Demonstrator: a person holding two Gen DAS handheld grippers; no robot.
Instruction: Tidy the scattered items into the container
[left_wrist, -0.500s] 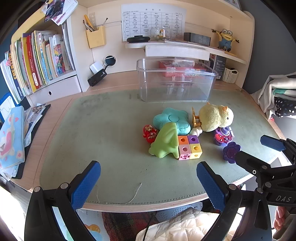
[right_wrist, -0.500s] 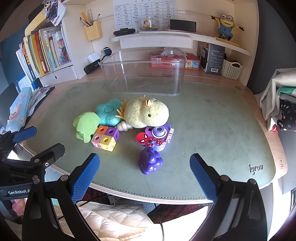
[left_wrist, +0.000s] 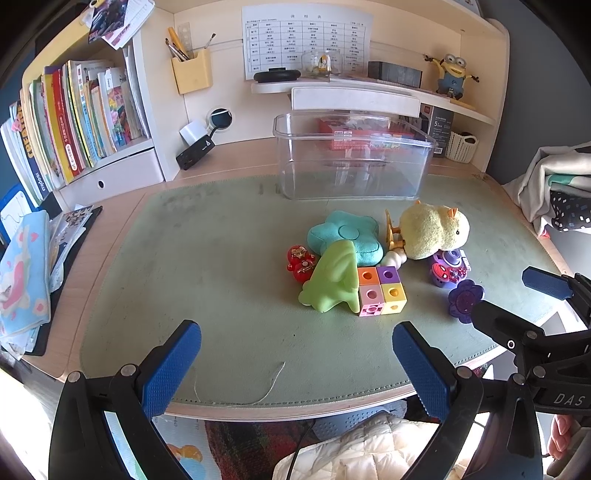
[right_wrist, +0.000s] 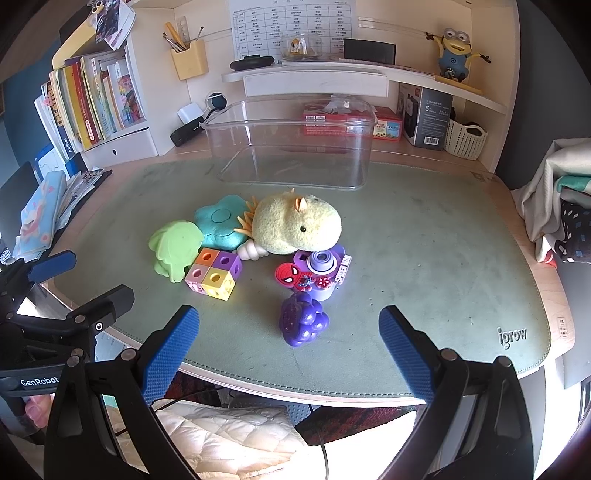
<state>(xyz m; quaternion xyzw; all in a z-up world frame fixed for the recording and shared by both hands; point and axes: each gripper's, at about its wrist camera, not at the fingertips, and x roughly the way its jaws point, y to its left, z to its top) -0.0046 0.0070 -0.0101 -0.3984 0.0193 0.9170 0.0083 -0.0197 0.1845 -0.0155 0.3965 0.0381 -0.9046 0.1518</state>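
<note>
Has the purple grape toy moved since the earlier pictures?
No. The purple grape toy sits in front of the Spider-Man toy, on the green desk mat as before.

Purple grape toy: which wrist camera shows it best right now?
The right wrist view: the purple grape toy lies whole and unobstructed, centred just ahead of the open right tongs. The left wrist view shows it small near the right edge, partly hidden behind the other tool's finger.
</note>
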